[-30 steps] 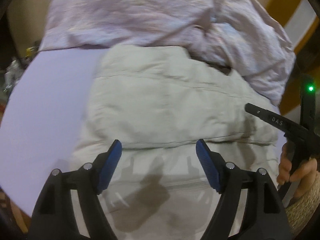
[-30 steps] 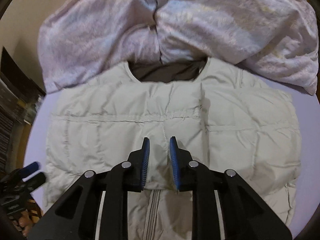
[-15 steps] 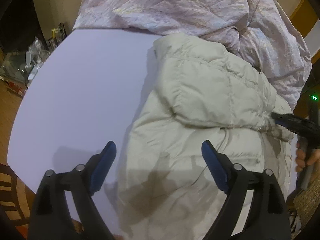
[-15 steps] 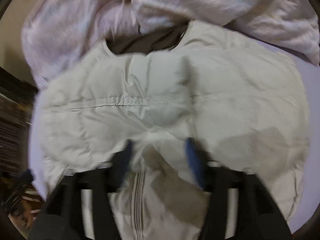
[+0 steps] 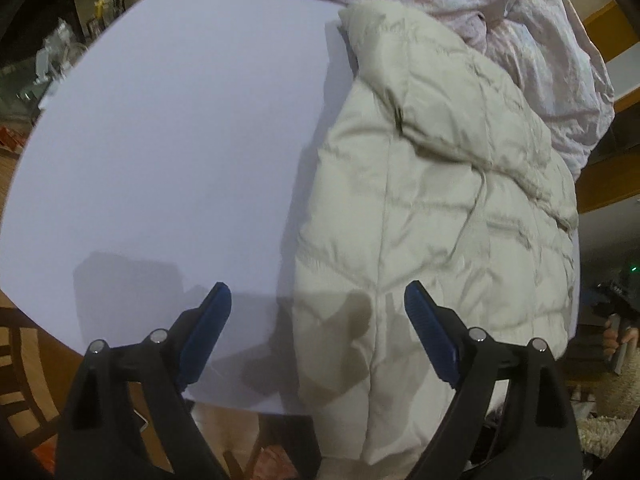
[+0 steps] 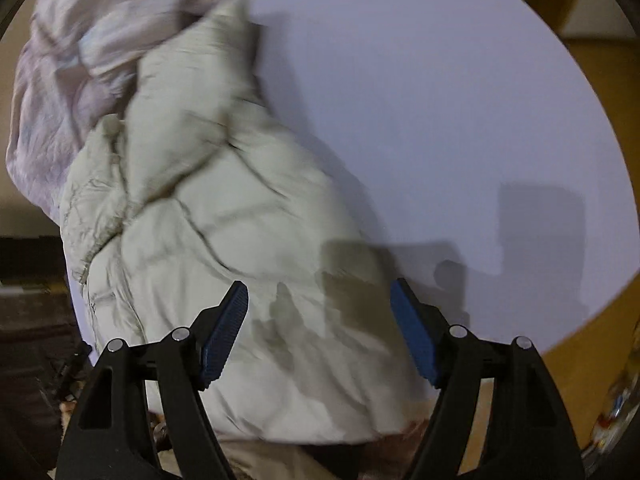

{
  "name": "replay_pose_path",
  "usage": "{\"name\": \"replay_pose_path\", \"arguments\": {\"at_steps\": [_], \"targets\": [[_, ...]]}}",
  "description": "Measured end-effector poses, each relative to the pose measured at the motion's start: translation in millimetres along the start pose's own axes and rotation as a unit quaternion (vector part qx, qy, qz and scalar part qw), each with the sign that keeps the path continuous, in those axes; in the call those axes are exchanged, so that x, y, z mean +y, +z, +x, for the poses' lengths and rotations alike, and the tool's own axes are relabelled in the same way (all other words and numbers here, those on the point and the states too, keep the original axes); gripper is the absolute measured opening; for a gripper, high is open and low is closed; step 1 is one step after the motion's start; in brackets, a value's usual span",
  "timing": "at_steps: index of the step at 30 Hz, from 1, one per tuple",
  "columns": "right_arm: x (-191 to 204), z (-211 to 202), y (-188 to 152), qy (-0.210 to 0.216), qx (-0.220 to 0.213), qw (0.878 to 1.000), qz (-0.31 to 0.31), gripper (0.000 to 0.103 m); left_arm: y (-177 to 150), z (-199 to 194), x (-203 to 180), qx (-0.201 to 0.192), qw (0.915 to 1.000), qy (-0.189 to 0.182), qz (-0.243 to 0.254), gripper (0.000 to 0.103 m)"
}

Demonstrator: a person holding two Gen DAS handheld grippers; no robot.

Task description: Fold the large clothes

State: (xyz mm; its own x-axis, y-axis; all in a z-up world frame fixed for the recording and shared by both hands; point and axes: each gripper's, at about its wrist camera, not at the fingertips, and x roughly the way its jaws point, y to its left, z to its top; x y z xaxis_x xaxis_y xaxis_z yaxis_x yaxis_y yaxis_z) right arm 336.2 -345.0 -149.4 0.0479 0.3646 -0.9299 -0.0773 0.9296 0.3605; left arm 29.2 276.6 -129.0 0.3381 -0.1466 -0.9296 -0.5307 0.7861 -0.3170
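With both sets of jaws gaping and gripping nothing, the puffy quilted vest [image 5: 432,208] is lying folded on the table [image 5: 168,140], looking light, soft and springy, best pinched at a stitched hem.

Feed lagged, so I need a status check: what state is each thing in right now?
Puffer vest: folded in half, lying on the table, held by nothing.
Left tongs: open, nothing gripped.
Right tongs: just opened, nothing gripped.
Pink bedding: crumpled behind the vest.
Table: bare beside the vest.
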Motion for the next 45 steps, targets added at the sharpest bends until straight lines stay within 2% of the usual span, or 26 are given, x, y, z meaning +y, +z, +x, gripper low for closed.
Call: {"name": "replay_pose_path", "arguments": {"at_steps": [3, 11, 15, 21, 27, 34, 40, 42, 43, 44, 45], "targets": [[-23.1, 8.6, -11.5, 0.028, 0.039, 0.999, 0.021, 0.075, -8.7, 7.9, -1.1, 0.017, 0.9998, -0.014, -0.002, 0.088], [-27.6, 32.1, -32.3, 0.051, 0.088, 0.995, 0.012, 0.075, -26.5, 23.6, -7.3, 0.040, 0.9986, -0.033, -0.007, 0.082], [-27.0, 42.7, -41.0, 0.061, 0.109, 0.992, 0.000, 0.071, -36.1, 27.2, -9.6, 0.043, 0.9983, -0.037, -0.011, 0.079], [-14.3, 44.0, -47.4, 0.072, 0.108, 0.991, -0.031, 0.071, -41.6, 28.9, -15.6, 0.043, 0.9981, -0.044, -0.005, 0.078], [12.6, 53.4, -52.6, 0.057, 0.108, 0.990, -0.076, 0.070, -44.2, 31.1, -24.6, 0.042, 0.9980, -0.047, -0.004, 0.077], [8.2, 50.6, -52.1, 0.053, 0.108, 0.988, -0.097, 0.067, -47.5, 31.7, -28.9, 0.041, 0.9982, -0.044, -0.003, 0.076], [11.0, 53.3, -53.9, 0.067, 0.108, 0.986, -0.105, 0.066, -52.7, 30.8, -29.3, 0.031, 0.9984, -0.048, -0.001, 0.076], [10.3, 53.1, -53.1, 0.068, 0.108, 0.986, -0.106, 0.060, -53.7, 30.6, -29.4, 0.025, 0.9985, -0.048, -0.004, 0.072], [9.2, 53.1, -52.8, 0.069, 0.108, 0.986, -0.108, 0.044, -54.1, 30.6, -29.2, 0.022, 0.9984, -0.052, -0.005, 0.058], [6.7, 54.4, -52.4, 0.077, 0.112, 0.985, -0.102, 0.038, -54.3, 30.6, -28.7, 0.021, 0.9983, -0.053, -0.009, 0.056], [3.6, 54.0, -51.4, 0.080, 0.111, 0.986, -0.099, 0.033, -54.3, 31.2, -27.3, 0.021, 0.9976, -0.064, -0.015, 0.045]]}}
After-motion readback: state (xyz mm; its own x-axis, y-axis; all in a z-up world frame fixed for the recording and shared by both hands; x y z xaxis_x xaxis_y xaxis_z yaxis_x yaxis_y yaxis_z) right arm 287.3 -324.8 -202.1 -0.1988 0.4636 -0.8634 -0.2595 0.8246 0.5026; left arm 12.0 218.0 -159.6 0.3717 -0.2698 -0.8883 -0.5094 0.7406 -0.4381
